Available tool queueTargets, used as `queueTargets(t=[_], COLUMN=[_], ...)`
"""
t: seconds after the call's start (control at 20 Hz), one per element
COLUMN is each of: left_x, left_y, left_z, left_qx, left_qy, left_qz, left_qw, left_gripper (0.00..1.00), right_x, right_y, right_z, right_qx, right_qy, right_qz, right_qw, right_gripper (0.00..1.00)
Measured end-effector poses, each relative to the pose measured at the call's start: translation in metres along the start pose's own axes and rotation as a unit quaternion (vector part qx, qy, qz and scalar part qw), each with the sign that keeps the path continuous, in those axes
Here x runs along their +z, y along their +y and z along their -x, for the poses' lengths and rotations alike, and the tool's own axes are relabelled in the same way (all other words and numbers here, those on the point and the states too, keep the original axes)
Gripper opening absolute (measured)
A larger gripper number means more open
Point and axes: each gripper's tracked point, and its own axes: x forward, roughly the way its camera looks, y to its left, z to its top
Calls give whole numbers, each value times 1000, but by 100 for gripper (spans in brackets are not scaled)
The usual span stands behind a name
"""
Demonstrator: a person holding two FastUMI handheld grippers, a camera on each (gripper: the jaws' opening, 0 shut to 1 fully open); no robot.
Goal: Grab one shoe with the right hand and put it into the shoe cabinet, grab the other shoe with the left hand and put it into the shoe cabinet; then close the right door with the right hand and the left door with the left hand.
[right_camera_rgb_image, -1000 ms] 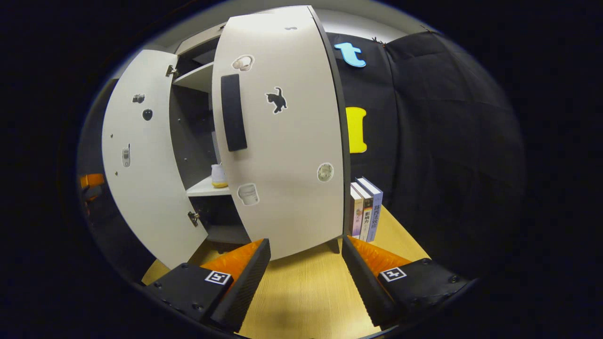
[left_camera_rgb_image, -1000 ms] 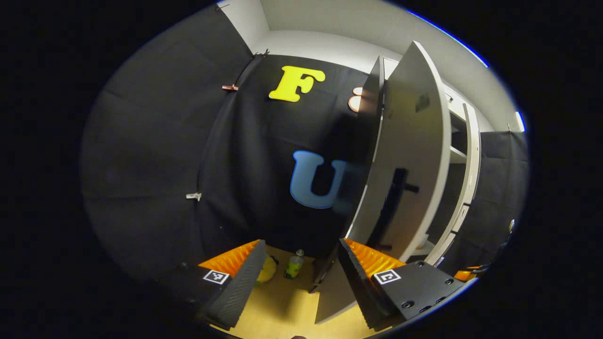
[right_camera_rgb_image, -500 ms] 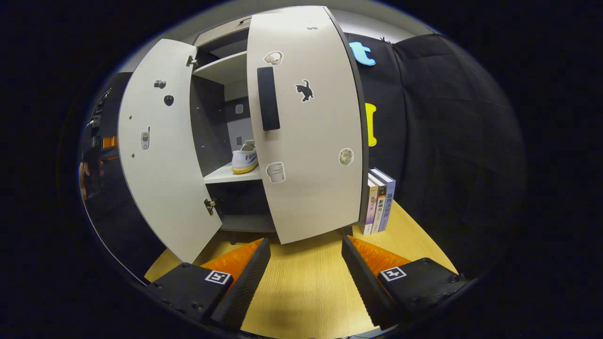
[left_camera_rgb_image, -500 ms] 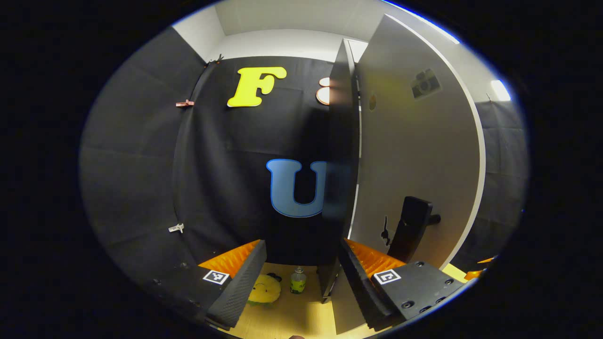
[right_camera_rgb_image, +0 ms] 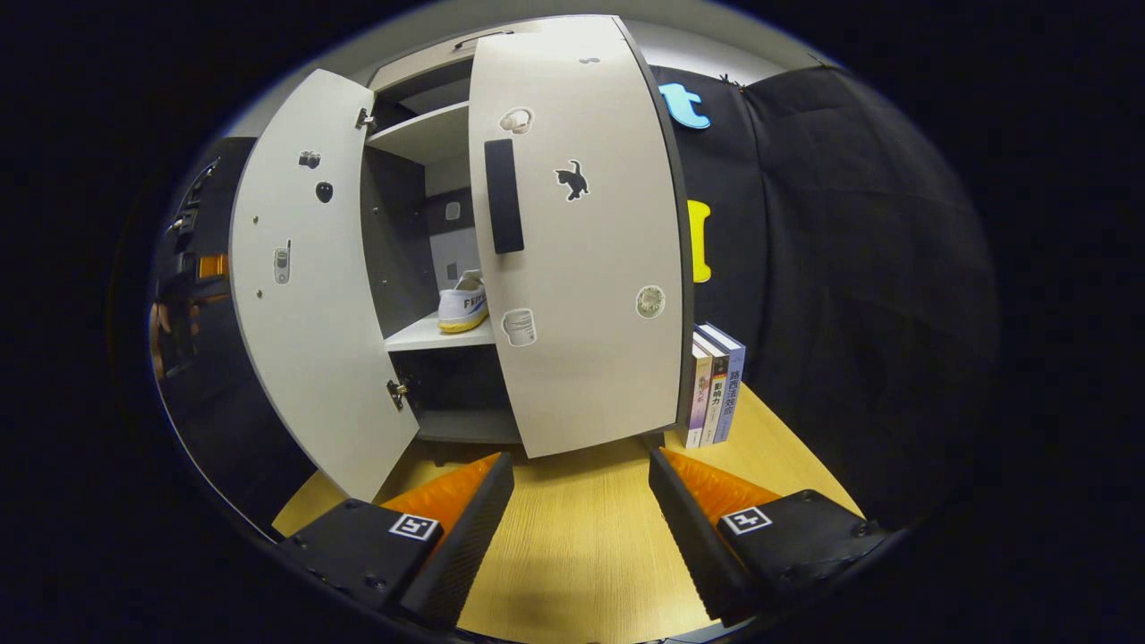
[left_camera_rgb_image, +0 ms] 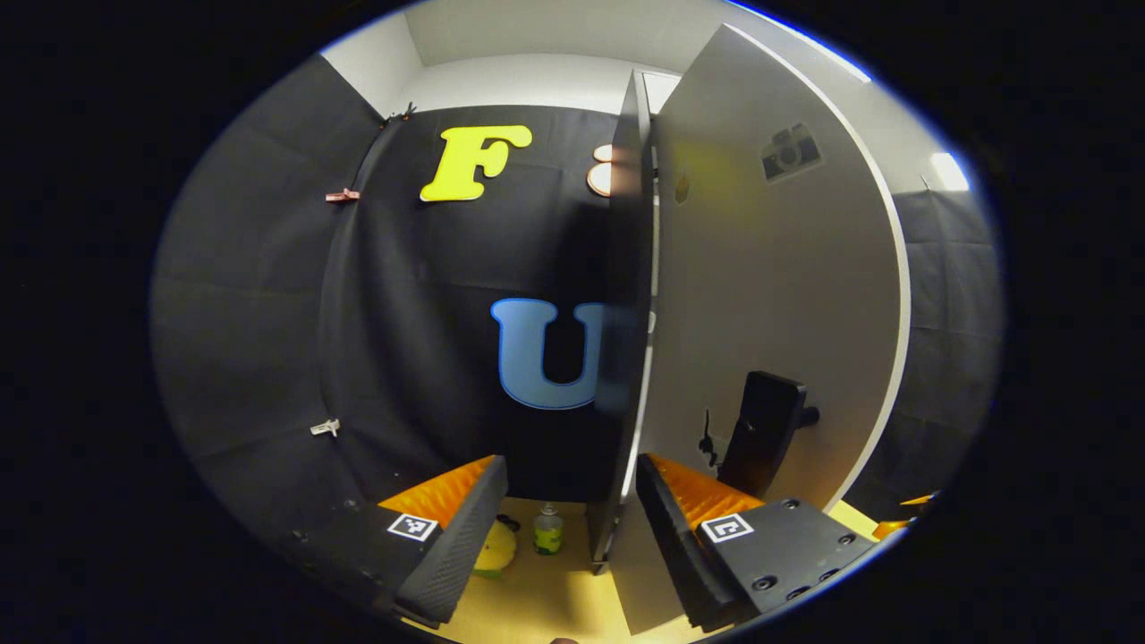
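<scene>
White flat-panel left door (left_camera_rgb_image: 769, 295) of the shoe cabinet (right_camera_rgb_image: 420, 134) sits just ahead-right of the left gripper (left_camera_rgb_image: 564, 528), whose jaws are spread with nothing between them. Its black bar handle (left_camera_rgb_image: 760, 434) is right above the right-hand finger (left_camera_rgb_image: 671, 528). Right gripper (right_camera_rgb_image: 581, 528) is also spread and empty over the wooden tabletop (right_camera_rgb_image: 572, 537), well short of the half-open right door (right_camera_rgb_image: 590, 268). 1 white canvas shoe with yellow sole (right_camera_rgb_image: 463, 304) sits on the middle shelf (right_camera_rgb_image: 429, 335) ahead. 3 upright books (right_camera_rgb_image: 713, 385) stand ahead-right.
</scene>
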Motion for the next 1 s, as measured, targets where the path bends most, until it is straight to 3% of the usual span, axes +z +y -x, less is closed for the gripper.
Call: queueTargets(t=[0.35, 0.5, 0.65, 0.85, 1.0], left_x=[-4, -6, -17, -34, -53], left_y=[-96, -140, -157, -171, -176], left_z=[-12, -11, 3, 26, 55], left_qx=[-29, -51, -32, -8, 20], left_qy=[-15, -23, -27, -36, -39], left_qz=[-26, -23, -27, -78, -57], left_qw=[999, 998, 999, 996, 997], left_gripper=[88, 94, 94, 95, 95], right_x=[15, 26, 50, 87, 116], right_y=[-20, -24, -22, -17, -16], right_z=[-2, -2, -1, 4, 11], right_qx=[-9, -8, 2, 18, 24], right_qy=[-18, -28, -55, -95, -134], right_qz=[-5, -3, -3, 8, 21], right_qw=[1000, 1000, 998, 995, 991], right_gripper=[98, 98, 98, 98, 98])
